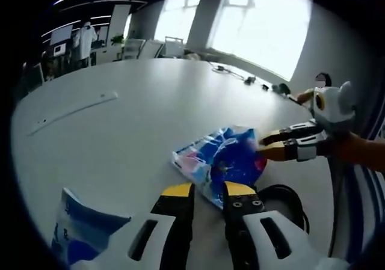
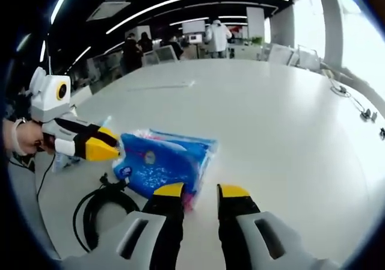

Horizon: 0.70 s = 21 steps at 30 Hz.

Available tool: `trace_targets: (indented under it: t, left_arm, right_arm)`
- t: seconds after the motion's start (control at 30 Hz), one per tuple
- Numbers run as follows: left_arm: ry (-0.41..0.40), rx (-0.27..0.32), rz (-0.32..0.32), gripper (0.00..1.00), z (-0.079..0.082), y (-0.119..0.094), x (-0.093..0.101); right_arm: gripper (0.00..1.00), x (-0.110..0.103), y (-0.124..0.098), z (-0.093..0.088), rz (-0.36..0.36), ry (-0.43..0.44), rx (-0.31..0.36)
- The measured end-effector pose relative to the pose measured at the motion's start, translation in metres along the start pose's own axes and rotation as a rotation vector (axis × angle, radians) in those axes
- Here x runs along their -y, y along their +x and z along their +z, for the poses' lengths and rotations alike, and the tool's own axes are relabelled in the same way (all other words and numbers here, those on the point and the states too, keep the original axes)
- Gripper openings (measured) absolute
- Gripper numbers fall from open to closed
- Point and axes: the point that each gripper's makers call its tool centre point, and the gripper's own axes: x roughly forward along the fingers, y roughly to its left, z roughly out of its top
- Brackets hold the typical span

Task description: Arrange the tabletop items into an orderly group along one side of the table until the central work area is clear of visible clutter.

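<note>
Currently at grasp step on blue packet [image 1: 225, 159], lying mid-counter [image 1: 120, 138] at 12 o'clock. Hold left tongs [image 1: 209, 192] and right tongs [image 2: 201, 192] apart, flanking opposite edges. Next, close, lift, and carry aside, avoiding black cable [image 2: 90, 213].

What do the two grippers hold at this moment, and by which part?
The left gripper and the right gripper have their tips at opposite edges of the blue packet. Whether either actually clamps it cannot be told.
</note>
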Motion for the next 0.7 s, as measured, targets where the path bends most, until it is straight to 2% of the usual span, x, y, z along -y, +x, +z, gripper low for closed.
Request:
trace_targets:
  t: [0.3,0.5,0.7]
  left_arm:
    - [0.006,0.023,0.004,0.29,0.004,-0.009,0.0]
    - [0.004,0.024,0.003,0.33,0.002,-0.015,-0.001]
    - [0.012,0.043,0.006,0.43,0.004,-0.024,-0.002]
  right_arm:
    - [0.37,-0.004,-0.006,0.003,0.004,-0.018,0.016]
    - [0.39,-0.01,-0.009,0.004,0.015,-0.024,0.022]
    - [0.45,-0.016,-0.014,0.006,0.023,-0.03,0.032]
